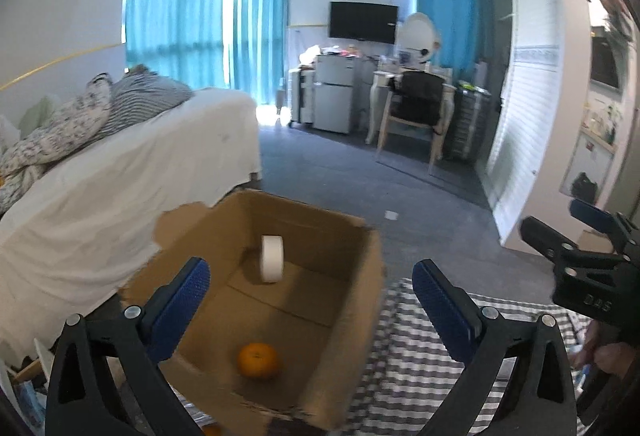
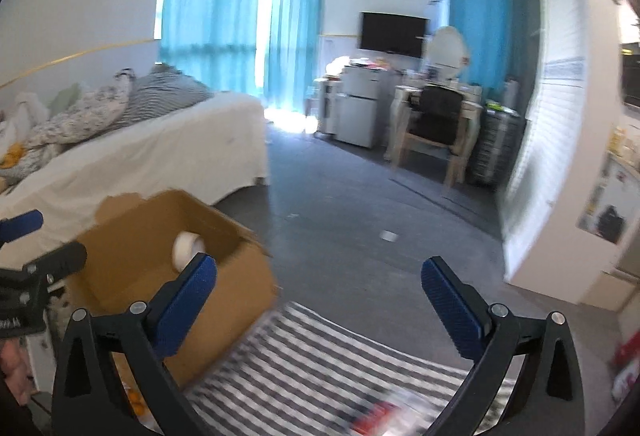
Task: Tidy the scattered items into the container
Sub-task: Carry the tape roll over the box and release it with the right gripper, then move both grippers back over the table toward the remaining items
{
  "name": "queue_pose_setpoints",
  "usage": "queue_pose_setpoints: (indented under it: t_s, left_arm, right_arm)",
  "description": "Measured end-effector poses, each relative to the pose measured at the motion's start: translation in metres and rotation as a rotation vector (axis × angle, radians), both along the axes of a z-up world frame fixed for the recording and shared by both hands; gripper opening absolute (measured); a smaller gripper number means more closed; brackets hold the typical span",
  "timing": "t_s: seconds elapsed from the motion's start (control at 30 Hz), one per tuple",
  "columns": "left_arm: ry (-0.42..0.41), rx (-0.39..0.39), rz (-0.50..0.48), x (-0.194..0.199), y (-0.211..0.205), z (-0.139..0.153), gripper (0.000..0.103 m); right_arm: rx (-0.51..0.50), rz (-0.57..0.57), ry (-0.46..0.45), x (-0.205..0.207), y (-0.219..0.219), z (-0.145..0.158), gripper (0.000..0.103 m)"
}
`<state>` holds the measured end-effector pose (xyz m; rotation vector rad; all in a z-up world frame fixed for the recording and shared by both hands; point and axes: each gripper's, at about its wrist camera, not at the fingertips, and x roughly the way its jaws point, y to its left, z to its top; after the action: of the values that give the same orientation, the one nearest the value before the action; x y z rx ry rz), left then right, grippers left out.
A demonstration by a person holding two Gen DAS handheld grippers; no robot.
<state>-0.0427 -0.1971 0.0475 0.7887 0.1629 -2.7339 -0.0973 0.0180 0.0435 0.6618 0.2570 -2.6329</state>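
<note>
An open cardboard box [image 1: 352, 300] stands at the left edge of a striped cloth [image 1: 416, 364]. Inside it, a white tape roll [image 1: 272, 258] is upright and blurred, and an orange [image 1: 258, 360] lies on the box floor. My left gripper [image 1: 310, 276] is open and empty above the box. My right gripper [image 2: 318, 276] is open and empty, to the right of the box [image 2: 132, 256], over the striped cloth [image 2: 320, 356]. The tape roll [image 2: 186, 248] shows in the right wrist view too. The right gripper's body [image 1: 592, 276] shows at the right edge of the left wrist view.
A bed with a white sheet [image 1: 120, 172] lies left of the box. Grey carpet [image 1: 344, 172] stretches ahead to a chair [image 1: 416, 116], a small fridge [image 1: 334, 96] and a white wardrobe [image 1: 528, 124]. A blurred red and white item [image 2: 380, 416] lies on the cloth.
</note>
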Motion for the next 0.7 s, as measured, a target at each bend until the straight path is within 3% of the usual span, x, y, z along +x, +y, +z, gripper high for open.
queue_pose_setpoints:
  t_s: [0.37,0.7]
  left_arm:
    - [-0.02,0.016,-0.178,-0.022,0.091,-0.014,0.103]
    - [-0.062,-0.028,-0.319,-0.026,0.169,-0.038,0.103]
  right_arm:
    - [0.044,-0.232,0.029,0.035,0.129,0.007,0.103]
    - [0.04,-0.422,0.026,0.078,0.226,-0.005,0.103]
